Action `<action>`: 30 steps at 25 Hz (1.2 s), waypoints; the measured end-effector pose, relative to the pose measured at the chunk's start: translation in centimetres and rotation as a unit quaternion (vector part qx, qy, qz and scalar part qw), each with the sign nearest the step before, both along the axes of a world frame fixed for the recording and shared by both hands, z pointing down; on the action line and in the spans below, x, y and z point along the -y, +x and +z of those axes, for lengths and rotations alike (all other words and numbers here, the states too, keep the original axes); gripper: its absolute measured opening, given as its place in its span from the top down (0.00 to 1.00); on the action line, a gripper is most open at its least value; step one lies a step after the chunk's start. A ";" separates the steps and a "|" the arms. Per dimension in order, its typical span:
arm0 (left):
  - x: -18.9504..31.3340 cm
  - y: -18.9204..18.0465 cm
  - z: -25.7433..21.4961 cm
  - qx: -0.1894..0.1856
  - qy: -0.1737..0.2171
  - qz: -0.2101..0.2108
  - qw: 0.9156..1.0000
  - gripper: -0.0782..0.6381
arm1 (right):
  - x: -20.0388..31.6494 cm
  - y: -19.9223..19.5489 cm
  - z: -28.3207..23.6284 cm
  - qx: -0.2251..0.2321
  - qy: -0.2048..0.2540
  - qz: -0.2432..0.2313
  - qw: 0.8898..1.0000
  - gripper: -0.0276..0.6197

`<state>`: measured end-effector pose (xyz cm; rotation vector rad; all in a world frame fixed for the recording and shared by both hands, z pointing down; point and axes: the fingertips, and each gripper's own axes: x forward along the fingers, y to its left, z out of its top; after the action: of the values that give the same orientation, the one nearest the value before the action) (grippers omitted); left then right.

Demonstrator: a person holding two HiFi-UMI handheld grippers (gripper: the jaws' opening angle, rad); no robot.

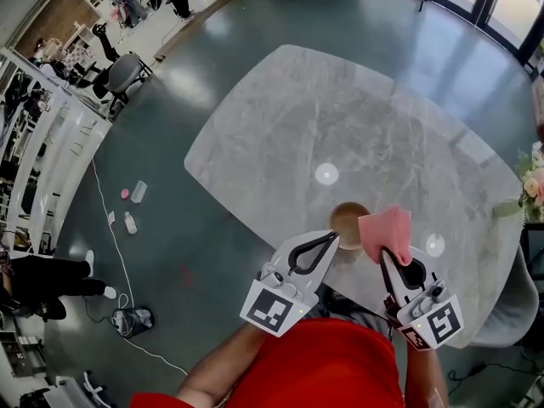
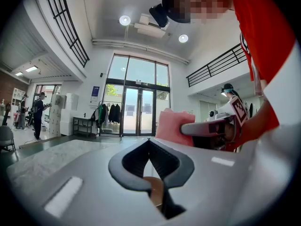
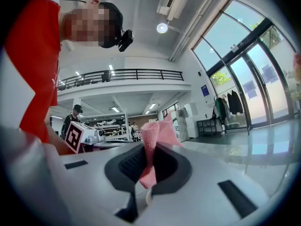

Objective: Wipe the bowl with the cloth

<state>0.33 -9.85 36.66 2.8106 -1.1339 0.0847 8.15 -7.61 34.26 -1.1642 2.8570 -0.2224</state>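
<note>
A big grey stone table (image 1: 340, 117) is standing on a shiny dark floor (image 1: 212, 49) in a large hall. Tall glass doors (image 2: 136, 112) are letting in light at the far end. A few small bottles (image 1: 138, 191) are lying on the floor to the left of the table, and pink flowers (image 1: 534, 181) are peeking in at its right edge.

A person in a red top (image 1: 323, 368) is standing at the near edge of the table, holding a pair of tongs in each hand. A small brown bowl (image 1: 348, 219) is showing at that near edge, just past the tips of the tongs. The left gripper (image 1: 333, 238) is squeezing tight, with the brown rim of the bowl sitting in the slit between its jaws. I cannot tell if the bowl is resting on the table.

The right gripper (image 1: 384, 253) is pinching a pink cloth (image 1: 387, 230). The cloth is sticking up from its jaws, just to the right of the bowl and touching its edge.
</note>
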 end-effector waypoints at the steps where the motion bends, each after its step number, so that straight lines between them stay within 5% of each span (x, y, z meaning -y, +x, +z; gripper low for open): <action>1: -0.1 -0.1 0.0 -0.001 0.000 0.000 1.000 0.88 | -0.3 0.4 0.1 -0.002 -0.001 0.002 1.000 0.94; 6: -0.5 -0.2 0.2 0.003 0.001 0.002 1.000 0.88 | -1.3 2.4 1.5 -0.020 -0.021 0.023 0.999 0.94; 9: -0.7 0.0 0.9 0.008 -0.003 0.005 1.000 0.88 | -1.2 3.7 6.0 -0.066 -0.097 0.036 0.992 0.94; 14: -1.1 0.0 1.5 0.009 -0.015 0.012 1.000 0.88 | -1.9 3.1 14.8 -0.097 -0.274 0.002 0.957 0.94; 18: -1.2 0.1 1.5 0.009 -0.016 0.015 1.000 0.88 | -1.7 2.6 18.2 -0.110 -0.360 -0.010 0.927 0.94; 22: -0.9 0.2 1.8 0.011 -0.015 0.015 1.000 0.88 | -0.3 3.8 20.4 -0.154 -0.384 0.021 0.910 0.94; 30: -0.5 0.0 2.4 0.013 -0.021 0.012 1.000 0.88 | 1.2 7.0 21.4 -0.263 -0.356 0.085 0.893 0.73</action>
<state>0.37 -9.38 39.08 2.7951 -1.0909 0.1446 15.12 -8.77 55.70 -1.8179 3.1788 -1.2028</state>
